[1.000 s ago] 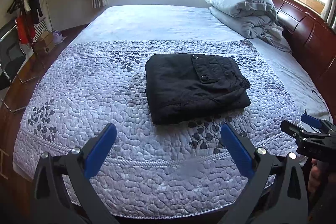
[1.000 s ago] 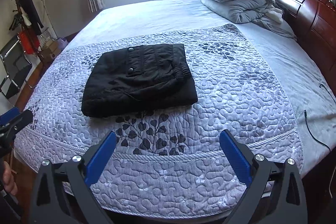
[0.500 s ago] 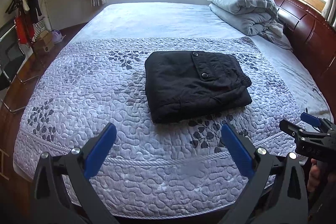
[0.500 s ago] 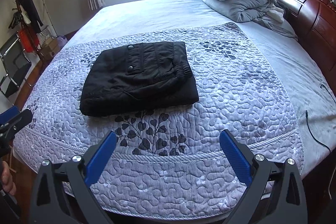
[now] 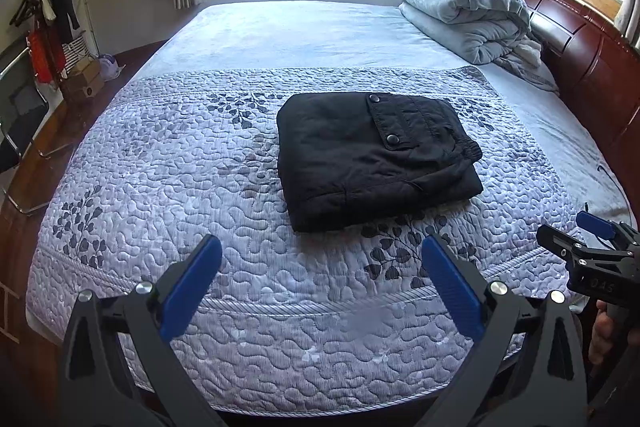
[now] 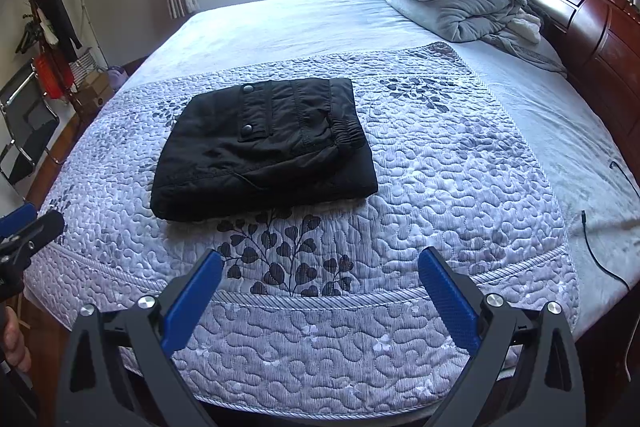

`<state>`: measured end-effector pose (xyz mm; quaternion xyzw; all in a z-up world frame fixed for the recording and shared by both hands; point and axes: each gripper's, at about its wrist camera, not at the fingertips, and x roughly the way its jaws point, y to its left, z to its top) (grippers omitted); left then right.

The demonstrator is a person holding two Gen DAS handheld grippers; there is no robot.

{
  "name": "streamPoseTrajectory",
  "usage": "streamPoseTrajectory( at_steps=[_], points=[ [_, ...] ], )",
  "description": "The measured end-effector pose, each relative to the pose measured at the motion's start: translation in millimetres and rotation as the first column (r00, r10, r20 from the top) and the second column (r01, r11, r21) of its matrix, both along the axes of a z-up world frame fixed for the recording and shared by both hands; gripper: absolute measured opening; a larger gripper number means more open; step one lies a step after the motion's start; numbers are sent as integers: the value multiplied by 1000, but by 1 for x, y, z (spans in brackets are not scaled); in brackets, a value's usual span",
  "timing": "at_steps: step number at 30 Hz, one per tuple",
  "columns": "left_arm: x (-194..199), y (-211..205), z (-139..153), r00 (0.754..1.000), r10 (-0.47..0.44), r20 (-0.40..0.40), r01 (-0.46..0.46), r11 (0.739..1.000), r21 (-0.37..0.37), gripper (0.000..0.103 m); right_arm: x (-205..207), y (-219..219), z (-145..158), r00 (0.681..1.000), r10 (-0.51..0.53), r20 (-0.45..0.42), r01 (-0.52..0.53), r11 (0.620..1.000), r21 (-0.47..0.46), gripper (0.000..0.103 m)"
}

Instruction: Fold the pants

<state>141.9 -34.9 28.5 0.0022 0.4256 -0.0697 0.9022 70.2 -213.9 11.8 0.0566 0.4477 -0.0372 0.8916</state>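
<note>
Nearest the cameras, the left hand-held gripper (image 5: 320, 267) and the right hand-held gripper (image 6: 320, 279) both hover over the near edge of the bed (image 5: 280, 347), fingers spread wide apart and holding nothing. Farther in, well apart from both, the black pants (image 5: 372, 155) lie on the patterned quilt (image 6: 460, 167) as a compact folded stack, pocket snaps up and elastic waistband to the right. They look soft, padded and fairly light, likely to sag or unfold if lifted by one layer. Pinching all layers at the thick near edge seems safest. Folded bedding (image 5: 460, 7) sits far right.
</note>
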Motion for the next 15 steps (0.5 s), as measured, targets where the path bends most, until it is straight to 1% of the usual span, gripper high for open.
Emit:
streamPoseTrajectory(
  at_steps=[15],
  points=[
    [1, 0, -2, 1000, 1, -5, -1, 1000, -5, 100, 0, -1, -1, 1000, 0, -1, 0, 1000, 1, 99]
  ],
)
